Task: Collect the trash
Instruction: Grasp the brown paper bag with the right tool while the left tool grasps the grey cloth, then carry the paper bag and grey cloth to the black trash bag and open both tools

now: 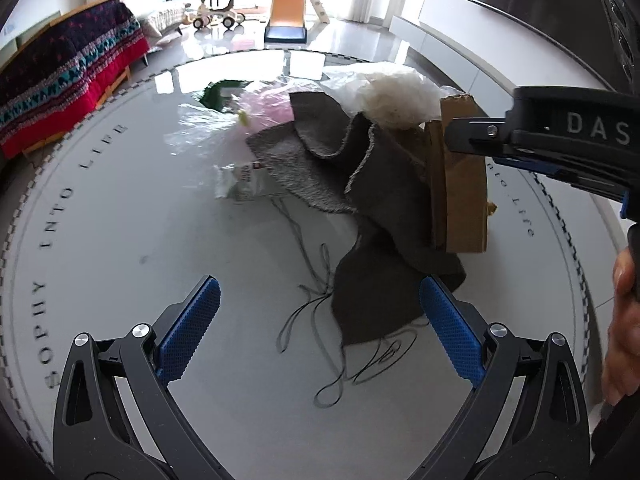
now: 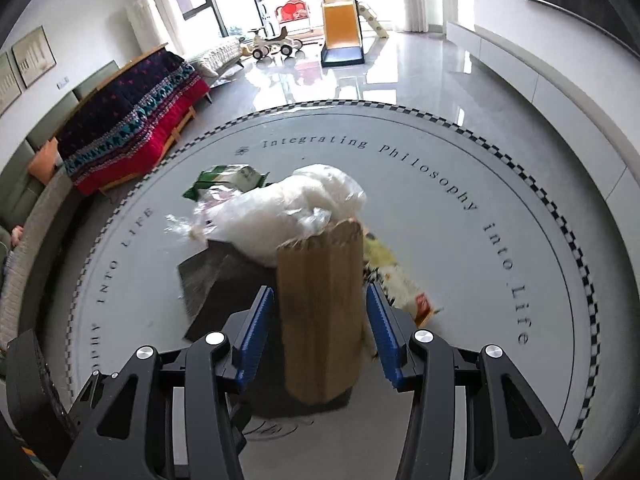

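Upright between the blue ribbed pads of the right gripper a flattened brown cardboard piece is pinched — creased lengthwise, its top edge torn ragged. Behind it, crinkled clear plastic bags and a frayed grey cloth are heaped on the glossy round mat. The left gripper is spread wide and empty — the cloth's lower edge lies just beside its right pad.

Trash heap mid-mat: cardboard piece upright at near side, plastic bag behind it, cloth spread left, wrapper right.
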{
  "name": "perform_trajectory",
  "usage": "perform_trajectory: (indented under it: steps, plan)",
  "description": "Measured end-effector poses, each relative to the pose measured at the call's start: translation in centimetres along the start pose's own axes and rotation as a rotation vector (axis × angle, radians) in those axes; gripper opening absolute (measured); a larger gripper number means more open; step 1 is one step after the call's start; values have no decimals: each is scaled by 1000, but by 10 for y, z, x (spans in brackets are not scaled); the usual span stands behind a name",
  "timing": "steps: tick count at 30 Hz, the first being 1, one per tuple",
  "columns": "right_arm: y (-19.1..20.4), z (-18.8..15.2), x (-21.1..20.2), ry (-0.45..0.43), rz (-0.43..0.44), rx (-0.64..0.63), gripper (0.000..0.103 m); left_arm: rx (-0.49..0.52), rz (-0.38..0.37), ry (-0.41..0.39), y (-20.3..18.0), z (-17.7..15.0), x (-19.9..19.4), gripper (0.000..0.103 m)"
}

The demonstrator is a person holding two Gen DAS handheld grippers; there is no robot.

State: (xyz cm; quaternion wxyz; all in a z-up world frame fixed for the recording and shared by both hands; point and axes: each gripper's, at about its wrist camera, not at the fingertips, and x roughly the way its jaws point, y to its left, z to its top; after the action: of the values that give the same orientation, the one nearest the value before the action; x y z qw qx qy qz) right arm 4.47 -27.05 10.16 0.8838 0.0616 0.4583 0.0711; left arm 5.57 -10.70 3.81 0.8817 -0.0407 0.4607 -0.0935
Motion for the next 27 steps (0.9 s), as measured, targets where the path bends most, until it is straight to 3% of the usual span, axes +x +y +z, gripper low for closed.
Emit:
perform_trajectory:
  steps: [4,5,6,8,9,11,13,22,26,27]
  plan:
    - [-3,2,9,16,-5,-9,50,-8,-40,4,-7,9,10,97]
    - [-4,2,10,20,1,-9,49,-17,-56,4,-8,11,12,91]
    - [-4,2,11,22,8,-12,42,-28,-74,6,-8,14,14,86]
    - [-4,2,12,28,2,-19,32,-55,-130,30,-8,20,20,51]
    - [-5,2,11,22,-4,-19,24,-65,-143,39,-7,22,22,42]
    - [-6,1,8,19,6,-13,22,-89,-165,38,-4,25,24,23]
    - [-9,0,3,13,32,4,20,-93,-168,23,-1,26,17,14]
    - [-1,-9,-34,-23,108,24,20,-64,-151,-31,2,25,-30,13]
    - [1,-19,-55,-41,112,38,20,-62,-171,4,0,20,-29,13]
    - [-1,-21,-58,-46,110,40,20,-78,-143,-11,2,20,-29,13]
